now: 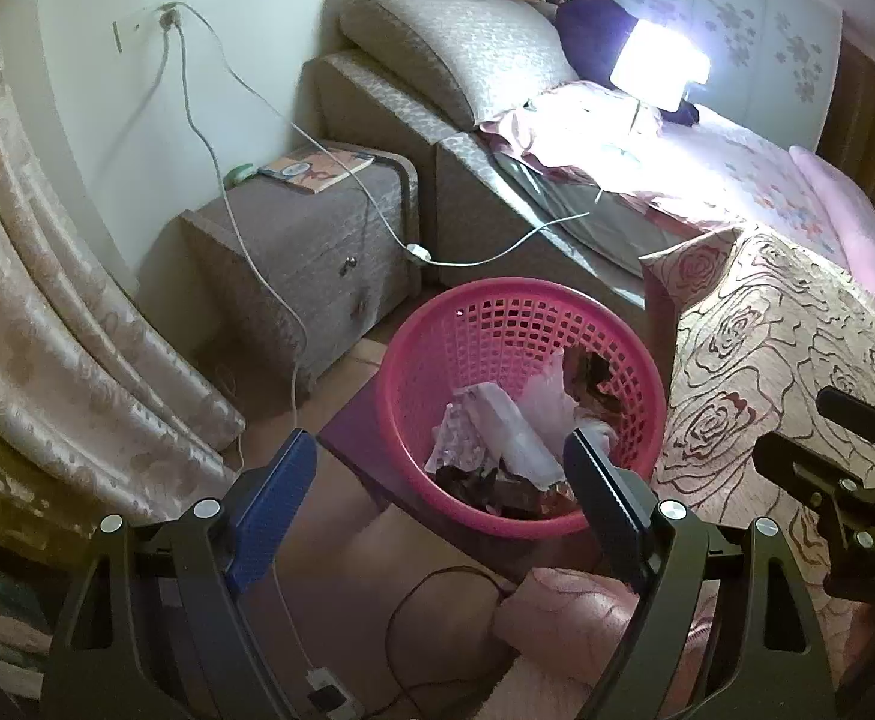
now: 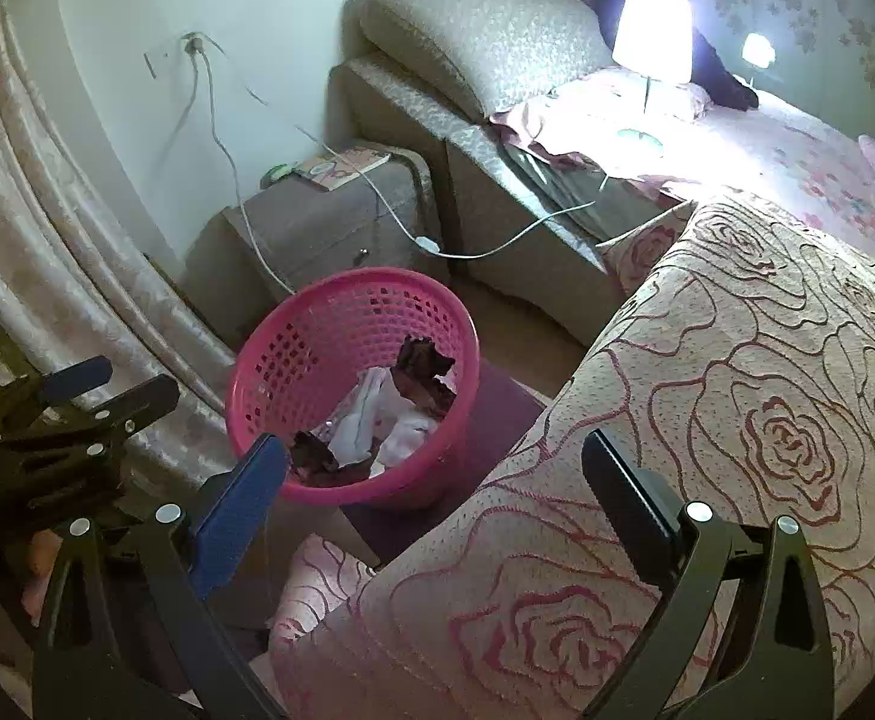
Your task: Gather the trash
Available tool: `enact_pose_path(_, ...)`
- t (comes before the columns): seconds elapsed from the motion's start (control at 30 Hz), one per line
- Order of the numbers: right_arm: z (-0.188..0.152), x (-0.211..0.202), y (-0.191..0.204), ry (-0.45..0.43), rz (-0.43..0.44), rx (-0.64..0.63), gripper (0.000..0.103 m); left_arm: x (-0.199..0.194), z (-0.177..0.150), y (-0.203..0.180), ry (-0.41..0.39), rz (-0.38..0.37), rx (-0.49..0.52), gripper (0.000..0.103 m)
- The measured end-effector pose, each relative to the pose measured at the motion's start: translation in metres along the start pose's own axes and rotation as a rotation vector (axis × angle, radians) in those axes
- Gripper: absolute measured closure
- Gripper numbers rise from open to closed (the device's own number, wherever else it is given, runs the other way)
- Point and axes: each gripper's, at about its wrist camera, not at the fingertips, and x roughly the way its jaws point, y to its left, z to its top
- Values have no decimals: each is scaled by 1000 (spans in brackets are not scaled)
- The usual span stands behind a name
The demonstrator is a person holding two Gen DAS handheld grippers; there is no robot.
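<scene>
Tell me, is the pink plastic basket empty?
No. The pink plastic mesh basket holds white crumpled wrappers and brown scraps, piled low.

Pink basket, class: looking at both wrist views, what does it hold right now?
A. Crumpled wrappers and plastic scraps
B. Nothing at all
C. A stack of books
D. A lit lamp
A: the pink basket has crumpled white plastic and dark wrappers piled at its bottom, while both grippers are open and carry nothing.

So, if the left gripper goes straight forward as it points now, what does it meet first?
Probably the trash in the pink basket: the open left gripper frames the basket's mouth, with nothing between. Depth is unclear, so the near rim might come first.
</scene>
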Motion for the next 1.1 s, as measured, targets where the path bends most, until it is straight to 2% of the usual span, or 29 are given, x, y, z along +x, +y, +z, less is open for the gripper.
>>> enact_pose_path(0.67, -13, -21, 10, -60, -33, 13, 7, -16, -10, -5, -24, 4, -15, 22)
enact_pose_path(1.1, -17, -23, 9, -59, -34, 27, 7, -16, -13, -6, -24, 2, -21, 22)
